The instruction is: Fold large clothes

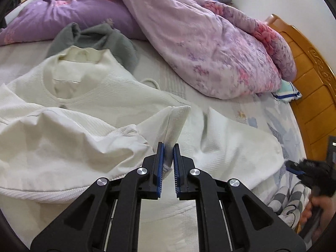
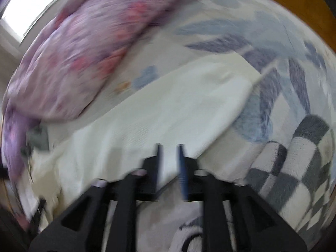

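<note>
A large cream-white ribbed top [image 1: 88, 96] lies spread on the bed, its collar at the far side. My left gripper [image 1: 168, 150] is shut on the cuff of its sleeve [image 1: 174, 121], which is lifted and folded over the body. My right gripper [image 2: 169, 149] is blurred, its jaws a narrow gap apart and nothing between them, just above the top's white fabric [image 2: 168, 105] near the hem. It also shows at the right edge of the left wrist view [image 1: 294, 167].
A purple floral quilt [image 1: 199, 42] is heaped at the far side of the bed, with a grey garment [image 1: 100, 40] beside it. A wooden bed frame [image 1: 310, 79] runs along the right. A checkered blanket [image 2: 294, 168] lies at the near right.
</note>
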A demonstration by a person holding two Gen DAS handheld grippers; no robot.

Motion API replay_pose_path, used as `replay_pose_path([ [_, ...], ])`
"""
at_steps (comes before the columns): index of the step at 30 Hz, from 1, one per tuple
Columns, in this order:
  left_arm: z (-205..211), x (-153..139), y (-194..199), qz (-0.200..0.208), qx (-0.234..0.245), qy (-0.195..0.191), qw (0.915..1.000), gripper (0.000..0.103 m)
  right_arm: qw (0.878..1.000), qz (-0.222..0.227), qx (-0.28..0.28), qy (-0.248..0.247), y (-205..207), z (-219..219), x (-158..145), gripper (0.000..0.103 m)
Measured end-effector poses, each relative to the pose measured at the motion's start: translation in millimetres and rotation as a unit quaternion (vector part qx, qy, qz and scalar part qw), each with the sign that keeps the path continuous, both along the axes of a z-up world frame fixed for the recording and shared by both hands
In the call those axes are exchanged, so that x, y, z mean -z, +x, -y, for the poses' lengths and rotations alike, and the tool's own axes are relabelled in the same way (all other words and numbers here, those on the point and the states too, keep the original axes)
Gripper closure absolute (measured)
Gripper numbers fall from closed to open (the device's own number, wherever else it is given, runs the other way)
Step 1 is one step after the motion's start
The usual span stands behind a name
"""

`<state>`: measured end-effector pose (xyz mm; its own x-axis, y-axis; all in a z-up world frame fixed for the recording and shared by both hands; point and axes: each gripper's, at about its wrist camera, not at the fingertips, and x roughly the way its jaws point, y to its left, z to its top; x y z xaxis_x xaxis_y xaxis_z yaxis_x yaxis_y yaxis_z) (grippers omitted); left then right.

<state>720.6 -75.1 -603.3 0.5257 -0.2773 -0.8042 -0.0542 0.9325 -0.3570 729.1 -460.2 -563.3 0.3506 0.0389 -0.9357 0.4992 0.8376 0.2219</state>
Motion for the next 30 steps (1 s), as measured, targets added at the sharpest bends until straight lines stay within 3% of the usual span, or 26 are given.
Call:
replay_pose_path([
  [3, 9.5, 6.5, 5.3, -0.010, 0.017, -0.007, 0.9998, 0.094, 0.999, -0.016, 0.045, -0.017, 13.7, 22.9, 10.6, 0.049],
  [6, 18.7, 16.6, 8.8, -0.020, 0.040, -0.006, 0.9990, 0.093, 0.994, -0.045, 0.103, -0.015, 18.0, 56.3, 29.0, 0.045],
  [8, 21.7, 27.5, 12.5, -0.049, 0.046, -0.021, 0.9975, 0.090, 0.990, -0.068, 0.121, -0.029, 20.1, 71.1, 40.4, 0.045],
  [11, 24.4, 40.7, 13.9, -0.081, 0.059, -0.045, 0.9939, 0.074, 0.987, -0.075, 0.140, -0.016, 18.4, 87.0, 57.0, 0.045],
  [12, 22.8, 40.9, 13.1, -0.085, 0.058, -0.052, 0.9933, 0.061, 0.987, -0.068, 0.147, -0.008, 17.0, 90.2, 60.0, 0.045],
  [13, 17.0, 36.5, 10.5, -0.078, 0.045, -0.060, 0.9942, 0.041, 0.988, -0.051, 0.147, 0.008, 17.4, 93.0, 62.6, 0.045],
  [14, 10.9, 30.7, 7.7, -0.064, 0.032, -0.075, 0.9946, 0.035, 0.989, -0.040, 0.145, 0.016, 17.7, 94.6, 64.3, 0.045],
  [16, -0.2, 21.0, 3.8, -0.046, 0.020, -0.099, 0.9938, 0.032, 0.989, -0.026, 0.142, 0.025, 18.1, 96.4, 68.9, 0.049],
  [17, -4.2, 16.7, 2.5, -0.040, 0.018, -0.100, 0.9940, 0.032, 0.990, -0.014, 0.141, 0.023, 16.6, 96.7, 68.8, 0.066],
  [18, -9.4, 12.3, 0.8, -0.032, 0.012, -0.085, 0.9958, 0.032, 0.990, -0.010, 0.140, 0.018, 15.4, 96.5, 68.2, 0.076],
  [19, -13.5, 11.4, -0.2, -0.029, 0.004, -0.064, 0.9975, 0.032, 0.990, -0.002, 0.142, 0.007, 12.6, 95.4, 64.4, 0.080],
  [20, -18.6, 13.8, 0.3, -0.035, -0.006, -0.029, 0.9989, 0.032, 0.990, 0.003, 0.141, -0.002, 11.3, 90.8, 57.9, 0.091],
  [21, -23.0, 18.0, 1.2, -0.042, -0.010, -0.011, 0.9990, 0.032, 0.990, 0.012, 0.139, -0.014, 9.2, 87.8, 51.8, 0.094],
  [24, -38.0, 40.8, 4.9, -0.082, -0.032, 0.020, 0.9959, 0.032, 0.990, 0.052, 0.124, -0.052, 4.6, 71.4, 21.7, 0.096],
  [27, -37.2, 73.8, 13.1, -0.134, -0.012, 0.032, 0.9904, 0.033, 0.987, 0.100, 0.093, -0.084, 10.6, 58.4, -3.3, 0.097],
  [30, -27.1, 77.0, 15.7, -0.128, 0.023, 0.067, 0.9892, 0.033, 0.982, 0.144, 0.060, -0.104, 11.3, 32.8, -34.0, 0.097],
])
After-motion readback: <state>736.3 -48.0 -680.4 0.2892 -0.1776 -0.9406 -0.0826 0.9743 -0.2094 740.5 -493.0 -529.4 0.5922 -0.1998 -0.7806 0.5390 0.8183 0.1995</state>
